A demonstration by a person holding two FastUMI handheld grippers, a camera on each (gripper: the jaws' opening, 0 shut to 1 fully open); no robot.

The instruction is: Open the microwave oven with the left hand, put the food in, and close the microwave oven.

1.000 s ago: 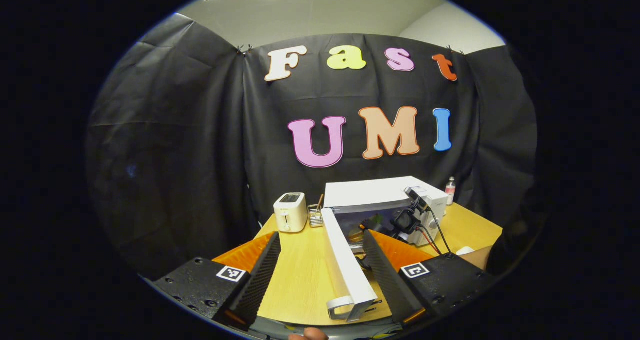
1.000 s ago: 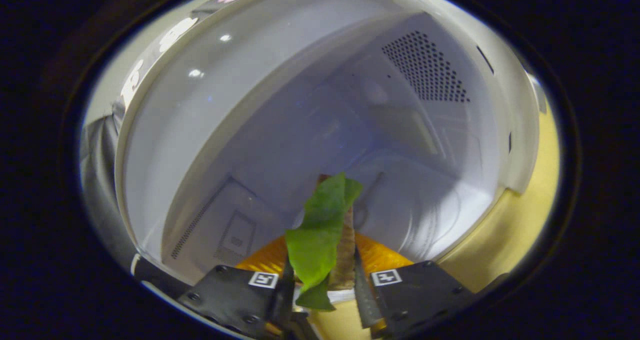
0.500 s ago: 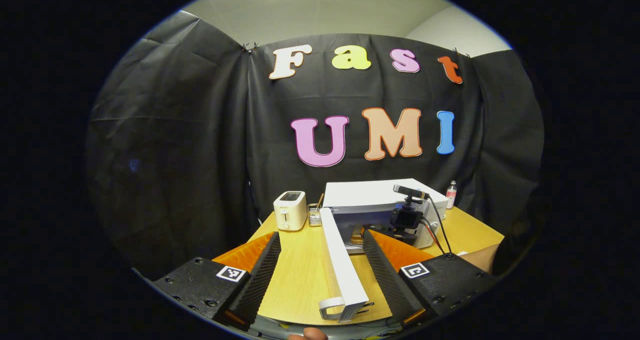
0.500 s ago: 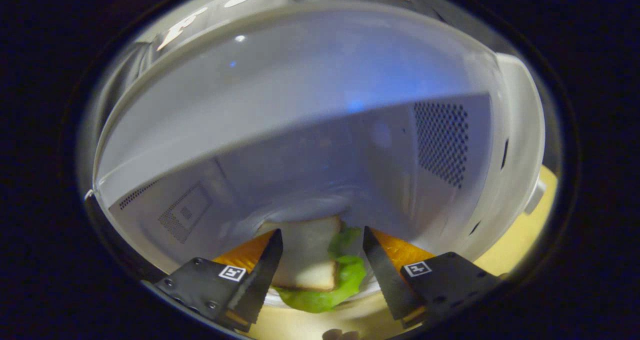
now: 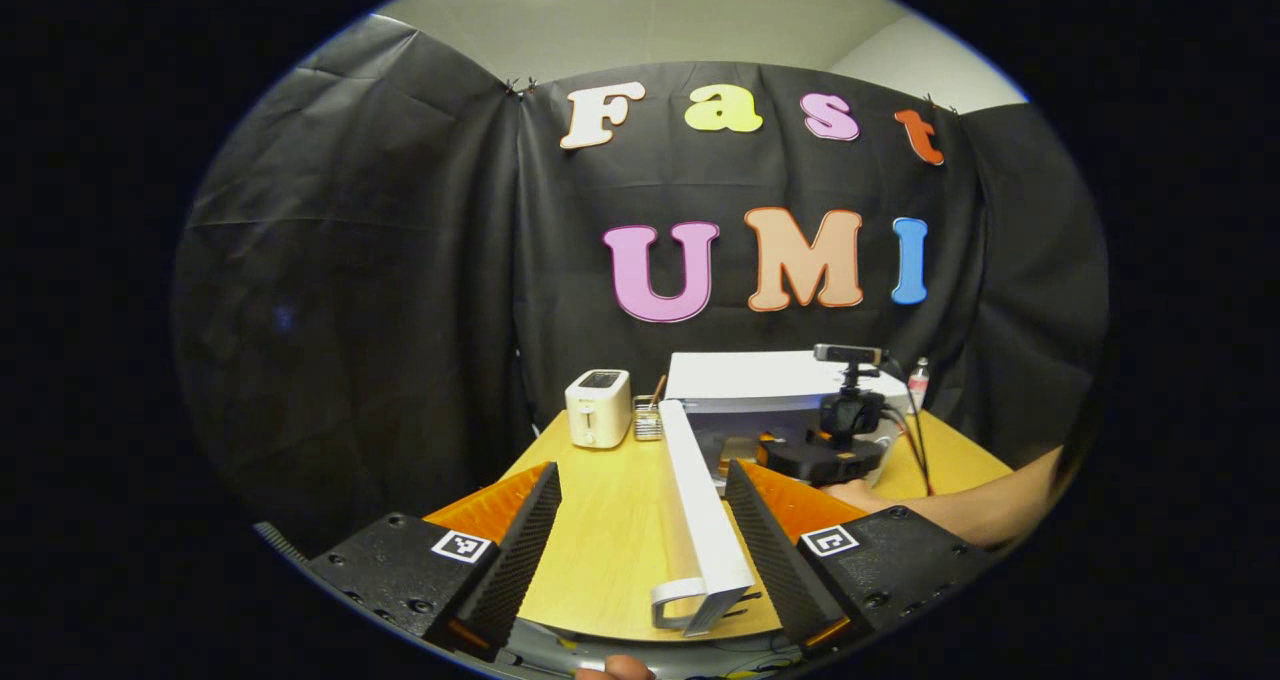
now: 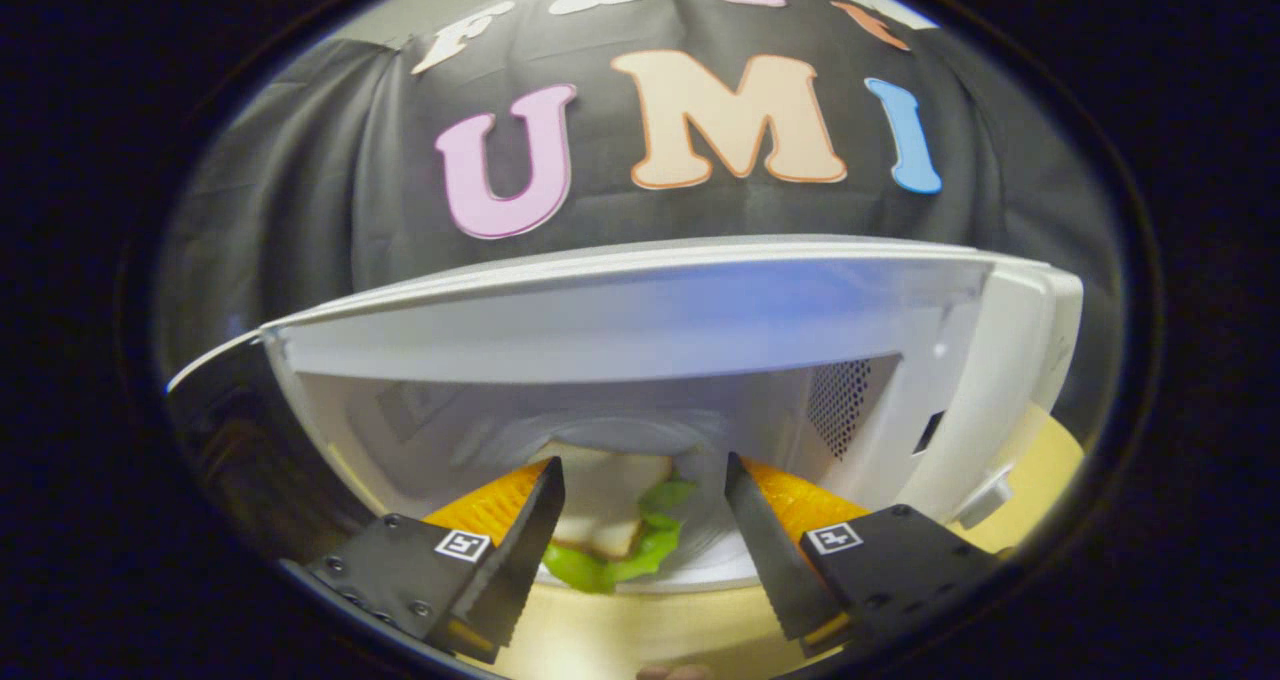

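Closing the microwave comes next: the sandwich lies inside on the turntable, at 12 o'clock from your right gripper, which is spread wide and holds nothing. Keep that gripper out of the opening. Your left gripper is also spread wide, with the open door standing edge-on between its fingers, ungripped. Push the door near its handle and swing it steadily until it latches.

Inside the microwave, the sandwich sits partly hidden behind the right gripper. In the left gripper view, the door screens part of the oven cavity.
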